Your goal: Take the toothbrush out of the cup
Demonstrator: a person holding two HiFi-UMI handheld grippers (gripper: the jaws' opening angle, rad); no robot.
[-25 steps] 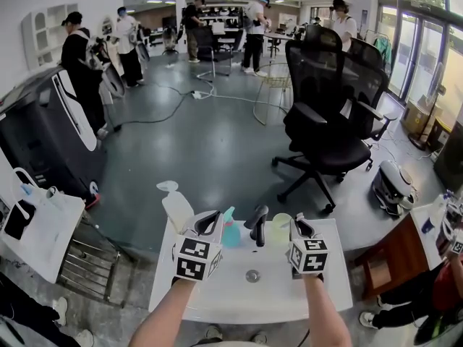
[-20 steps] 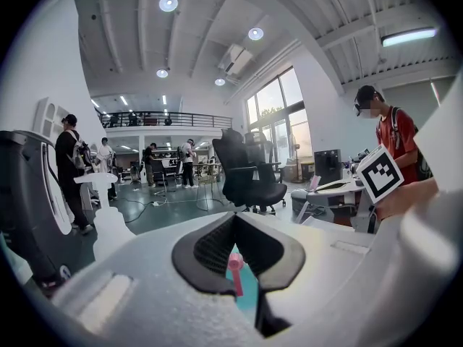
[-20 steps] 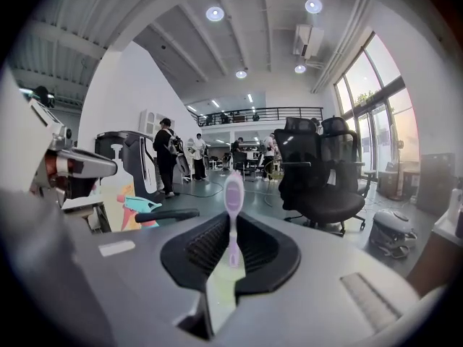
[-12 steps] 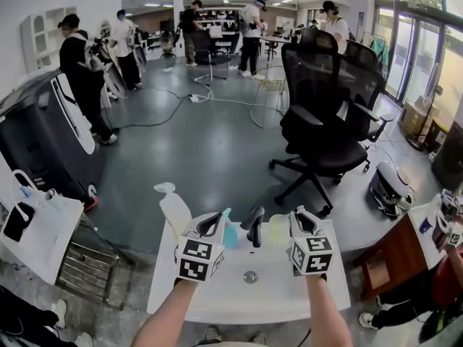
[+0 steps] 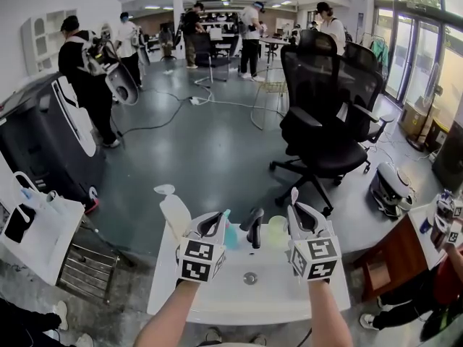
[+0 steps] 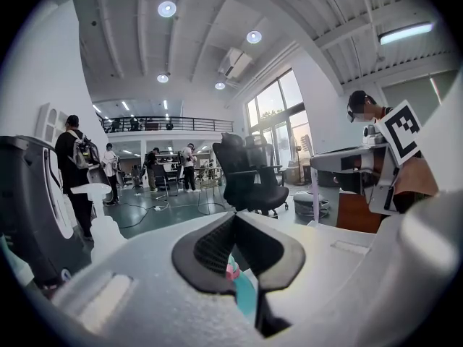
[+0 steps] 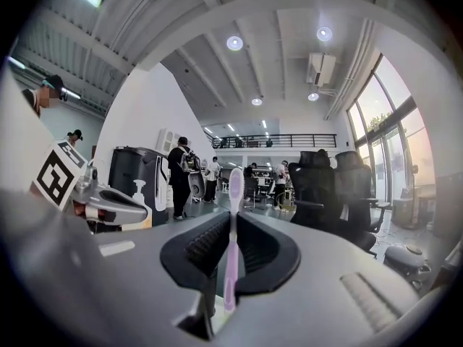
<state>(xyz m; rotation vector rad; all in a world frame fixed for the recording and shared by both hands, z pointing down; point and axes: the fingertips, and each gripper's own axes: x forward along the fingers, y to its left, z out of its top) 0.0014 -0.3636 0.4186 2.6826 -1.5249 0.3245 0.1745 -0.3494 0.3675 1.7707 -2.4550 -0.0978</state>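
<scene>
One toothbrush [image 7: 234,185] upright in right gripper [image 7: 233,219] jaws, cup [image 5: 277,229] nearby

The black faucet [image 5: 255,226] stood at the back of the white counter [image 5: 217,302], and the clutter kept close to it. Just left of the faucet rose a teal spray bottle [image 5: 229,235], with the left tongs [image 5: 215,223] hard by it, leaving only a narrow gap. Farther left, a white pump bottle [image 5: 176,210] blocked that corner. Just right of the faucet stood the cup [image 5: 278,230], and the right tongs [image 5: 298,212] with the upright toothbrush [image 5: 294,195] filled the space over it. In front of the faucet, the counter round the drain [image 5: 250,277] lay bare. Behind the faucet, the floor [image 5: 202,143] ran clear to an office chair [image 5: 325,121].
</scene>
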